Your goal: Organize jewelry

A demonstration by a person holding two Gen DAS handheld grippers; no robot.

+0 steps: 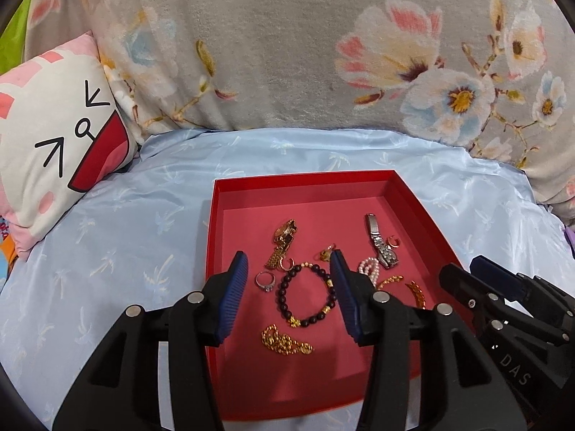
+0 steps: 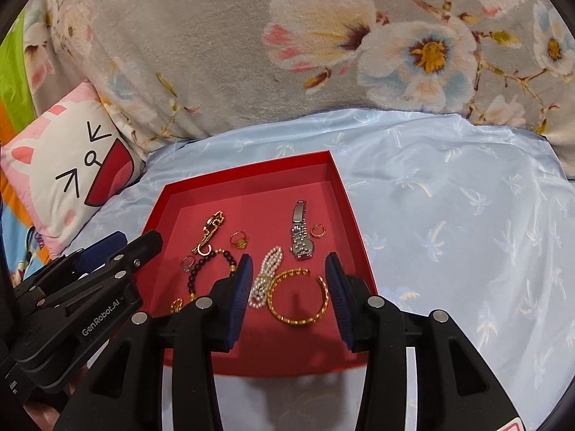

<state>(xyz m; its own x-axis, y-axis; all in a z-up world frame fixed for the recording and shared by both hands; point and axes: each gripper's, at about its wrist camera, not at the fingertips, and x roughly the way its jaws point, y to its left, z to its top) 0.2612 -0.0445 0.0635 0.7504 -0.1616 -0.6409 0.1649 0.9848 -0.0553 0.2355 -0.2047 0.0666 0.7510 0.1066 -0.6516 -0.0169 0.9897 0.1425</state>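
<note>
A red tray [image 1: 409, 197] [image 2: 345, 194] on the light blue bedspread holds the jewelry. In it lie a dark bead bracelet [image 1: 305, 296] [image 2: 201, 269], a gold chain [image 1: 284, 341], a gold watch [image 1: 282, 242] [image 2: 212, 230], a silver watch [image 1: 381, 246] [image 2: 301, 233], a silver ring [image 1: 266, 281] [image 2: 187, 263], a pearl bracelet [image 2: 267, 276] and an open gold bangle [image 2: 298, 298]. My left gripper [image 1: 289, 267] is open above the bead bracelet. My right gripper [image 2: 289, 265] is open above the bangle and pearls. Both hold nothing.
A grey floral blanket [image 1: 287, 54] rises behind the tray. A cartoon cat pillow [image 1: 61, 136] lies at the left. The right gripper shows at the left view's right edge [image 1: 503, 294]; the left gripper shows at the right view's left [image 2: 90, 280].
</note>
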